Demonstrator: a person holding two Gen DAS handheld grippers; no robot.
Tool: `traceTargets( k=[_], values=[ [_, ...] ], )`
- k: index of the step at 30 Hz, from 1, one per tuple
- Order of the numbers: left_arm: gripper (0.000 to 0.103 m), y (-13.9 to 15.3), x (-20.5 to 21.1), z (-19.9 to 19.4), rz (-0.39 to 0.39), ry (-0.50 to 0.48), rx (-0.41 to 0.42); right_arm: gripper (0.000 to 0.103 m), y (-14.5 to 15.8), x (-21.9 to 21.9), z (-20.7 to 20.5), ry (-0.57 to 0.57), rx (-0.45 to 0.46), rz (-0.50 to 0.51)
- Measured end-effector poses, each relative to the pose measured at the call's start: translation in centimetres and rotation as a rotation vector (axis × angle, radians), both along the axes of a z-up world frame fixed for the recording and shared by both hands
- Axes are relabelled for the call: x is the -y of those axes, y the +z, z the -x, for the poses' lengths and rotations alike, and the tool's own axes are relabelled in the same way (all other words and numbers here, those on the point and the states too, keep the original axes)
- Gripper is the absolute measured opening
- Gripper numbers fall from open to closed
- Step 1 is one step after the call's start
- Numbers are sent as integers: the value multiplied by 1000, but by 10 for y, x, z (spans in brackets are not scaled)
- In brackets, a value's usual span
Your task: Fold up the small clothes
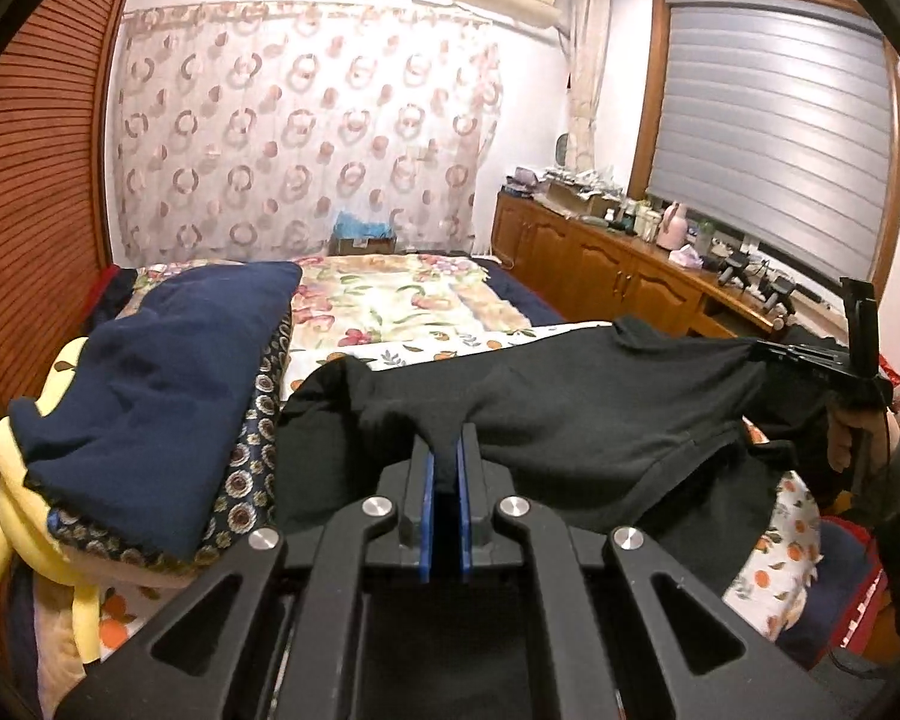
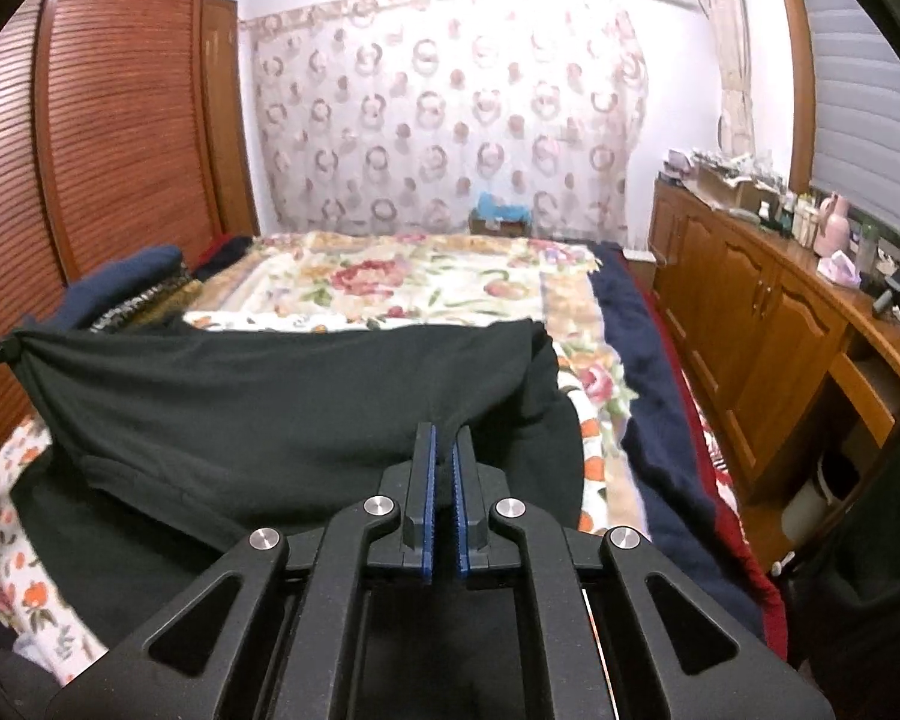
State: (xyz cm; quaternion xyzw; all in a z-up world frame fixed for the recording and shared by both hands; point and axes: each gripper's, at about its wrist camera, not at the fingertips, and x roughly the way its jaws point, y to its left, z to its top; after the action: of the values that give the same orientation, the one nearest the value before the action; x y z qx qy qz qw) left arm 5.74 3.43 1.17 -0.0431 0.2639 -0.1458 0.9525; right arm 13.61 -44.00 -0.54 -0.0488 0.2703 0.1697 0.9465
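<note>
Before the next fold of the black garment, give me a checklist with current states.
1. Left gripper shut on the black knit garment: ok.
2. Right gripper shut on the same garment: ok.
3. Cloth stretched between both grippers: ok.
4. Lower part resting on the floral bedspread: ok.
5. Which edge each gripper holds: cannot tell.
6. Landing area beyond the garment free of the navy pillow: ok.

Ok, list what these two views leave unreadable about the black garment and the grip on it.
- Black garment: its lower part drops behind the left gripper in the left wrist view, so garment type is unclear.
- Right gripper: the pinched fabric edge is hidden between the pads.
- Bed: the garment covers its near part.
</note>
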Motion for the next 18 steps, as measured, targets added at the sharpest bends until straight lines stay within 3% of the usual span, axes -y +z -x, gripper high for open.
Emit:
traceTargets(
  k=[5, 9, 18],
  values=[
    [3, -1, -8, 21, 6, 6, -11, 2, 20, 9, 34, 24, 31, -17],
    [3, -22, -6, 34, -12, 21, -64, 2, 21, 10, 56, 37, 34, -4],
    [4, -73, 2, 37, -65, 51, -199, 3, -55, 14, 44, -8, -157, 45]
  ],
)
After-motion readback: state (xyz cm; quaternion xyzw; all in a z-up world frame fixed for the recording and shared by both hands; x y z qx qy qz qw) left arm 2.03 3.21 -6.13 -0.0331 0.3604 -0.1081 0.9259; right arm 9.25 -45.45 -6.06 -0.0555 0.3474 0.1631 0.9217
